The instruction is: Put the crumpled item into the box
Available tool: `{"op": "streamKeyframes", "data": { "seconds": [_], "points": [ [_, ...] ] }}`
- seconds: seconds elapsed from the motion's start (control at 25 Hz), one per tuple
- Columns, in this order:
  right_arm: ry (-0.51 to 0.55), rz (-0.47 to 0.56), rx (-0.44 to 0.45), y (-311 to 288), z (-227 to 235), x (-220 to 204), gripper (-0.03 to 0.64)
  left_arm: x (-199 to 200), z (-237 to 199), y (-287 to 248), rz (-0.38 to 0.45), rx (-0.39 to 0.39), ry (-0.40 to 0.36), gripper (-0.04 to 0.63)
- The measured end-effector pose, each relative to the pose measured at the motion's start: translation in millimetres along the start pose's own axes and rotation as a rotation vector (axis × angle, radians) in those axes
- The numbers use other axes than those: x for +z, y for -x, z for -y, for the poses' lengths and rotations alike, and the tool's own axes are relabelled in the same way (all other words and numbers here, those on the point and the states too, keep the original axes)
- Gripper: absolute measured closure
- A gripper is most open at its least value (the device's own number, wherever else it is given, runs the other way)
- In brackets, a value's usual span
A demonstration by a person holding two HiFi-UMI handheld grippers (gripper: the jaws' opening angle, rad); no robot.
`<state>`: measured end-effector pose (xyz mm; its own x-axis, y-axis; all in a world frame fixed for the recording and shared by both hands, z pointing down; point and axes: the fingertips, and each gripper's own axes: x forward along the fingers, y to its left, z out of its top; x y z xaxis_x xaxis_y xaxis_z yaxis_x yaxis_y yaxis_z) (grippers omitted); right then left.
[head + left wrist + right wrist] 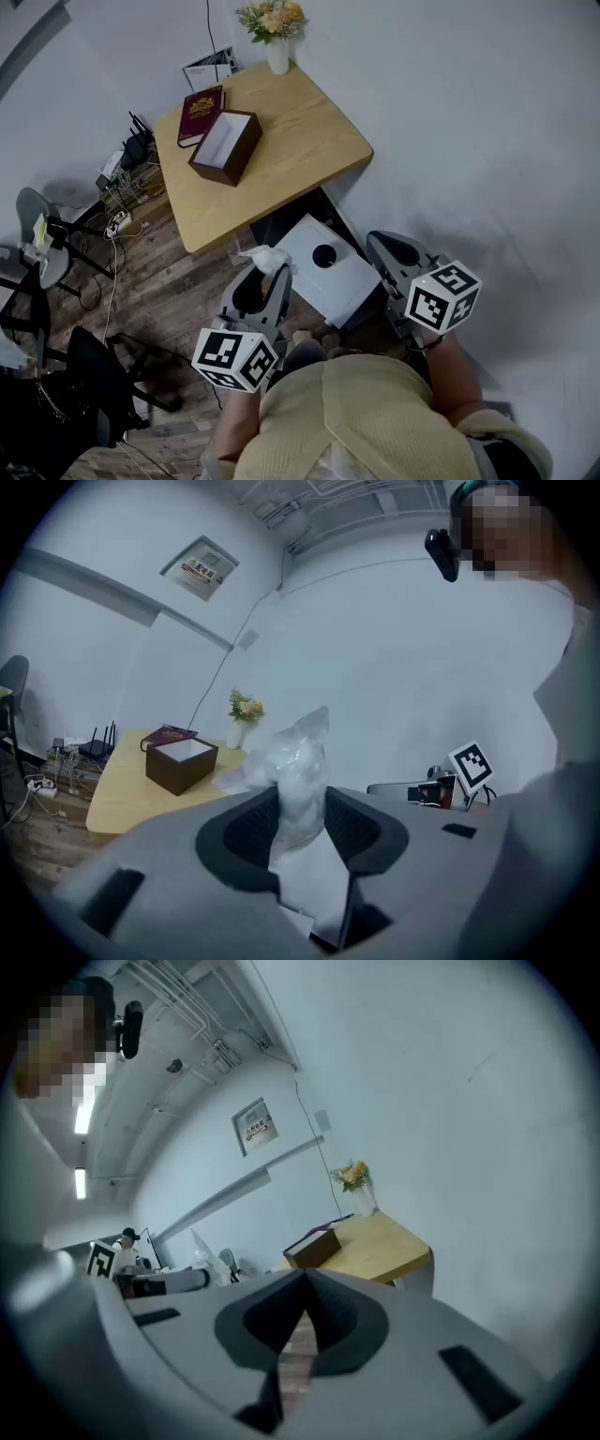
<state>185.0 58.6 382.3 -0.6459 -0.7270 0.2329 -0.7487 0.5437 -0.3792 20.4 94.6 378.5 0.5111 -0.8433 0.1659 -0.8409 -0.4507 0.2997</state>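
A crumpled wad of clear white plastic (298, 766) sticks up from between the pads of my left gripper (300, 810), which is shut on it. From the head view the same wad (265, 257) shows at the tip of the left gripper (272, 270), over the floor just short of the table's near edge. The open dark brown box (225, 146) with a white inside stands on the wooden table (300, 141); in the left gripper view the box (181, 762) lies ahead to the left. My right gripper (386, 242) hangs to the right, its jaws together with nothing in them (302, 1283).
A red book (200, 114) lies beside the box, and a white vase of flowers (276, 37) stands at the table's far corner. A white bin with a round black hole (326, 267) sits on the floor between the grippers. Chairs, cables and a router crowd the left side.
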Motion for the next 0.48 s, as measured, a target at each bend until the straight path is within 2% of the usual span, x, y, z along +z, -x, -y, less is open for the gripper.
{"op": "streamKeyframes", "data": {
  "seconds": [0.48],
  "points": [
    [-0.001, 0.006, 0.004, -1.0, 10.5, 4.8, 0.588, -2.2, 7.6, -13.7, -0.008, 0.001, 0.003, 0.434]
  ]
}}
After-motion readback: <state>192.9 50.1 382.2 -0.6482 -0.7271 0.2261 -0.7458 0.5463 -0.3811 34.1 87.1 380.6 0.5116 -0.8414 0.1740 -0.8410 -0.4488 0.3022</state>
